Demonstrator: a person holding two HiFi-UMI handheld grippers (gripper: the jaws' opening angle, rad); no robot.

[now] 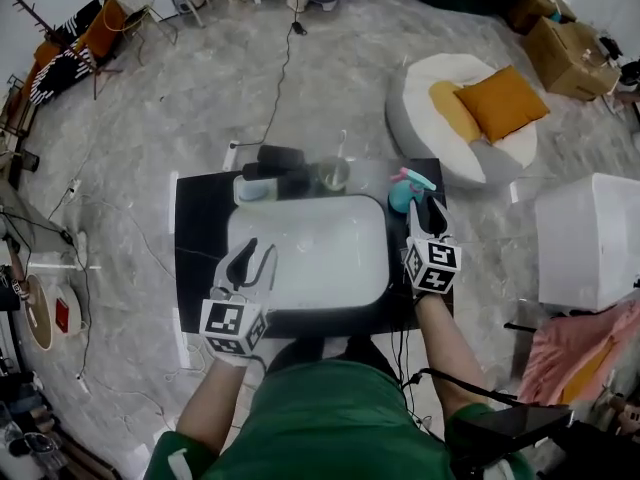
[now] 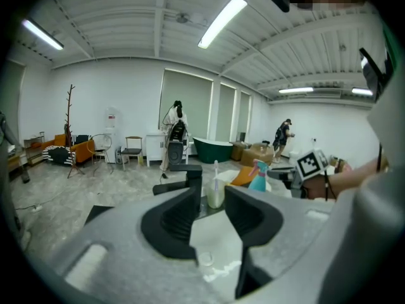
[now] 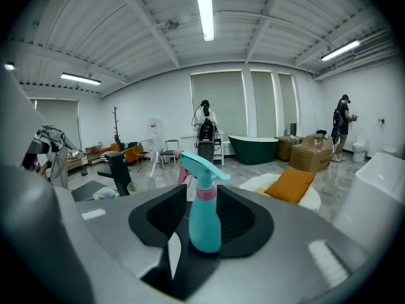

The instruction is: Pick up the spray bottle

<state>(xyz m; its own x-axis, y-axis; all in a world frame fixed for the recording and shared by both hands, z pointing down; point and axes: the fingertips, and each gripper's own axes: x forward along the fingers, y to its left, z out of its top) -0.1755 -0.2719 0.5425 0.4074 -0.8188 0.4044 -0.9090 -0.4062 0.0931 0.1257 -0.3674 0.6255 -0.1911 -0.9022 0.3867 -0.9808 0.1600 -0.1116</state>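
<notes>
The teal spray bottle (image 1: 404, 192) with a pink collar stands upright at the back right corner of the black countertop (image 1: 199, 230). My right gripper (image 1: 428, 208) is right behind it and open. In the right gripper view the bottle (image 3: 205, 223) sits in the gap of the right gripper (image 3: 202, 236), level with the black pads (image 3: 161, 223); I cannot tell whether they touch it. Over the front left of the white basin (image 1: 320, 258) my left gripper (image 1: 259, 258) hangs open, and the left gripper view shows nothing in the left gripper (image 2: 212, 217). From there the bottle (image 2: 257, 177) appears far off.
A black faucet (image 1: 281, 158), a cup with a toothbrush (image 1: 333, 174) and a small white dish (image 1: 254, 190) line the counter's back edge. A white beanbag with orange cushions (image 1: 470, 118) and a white box (image 1: 590, 238) stand on the floor to the right. People stand far back.
</notes>
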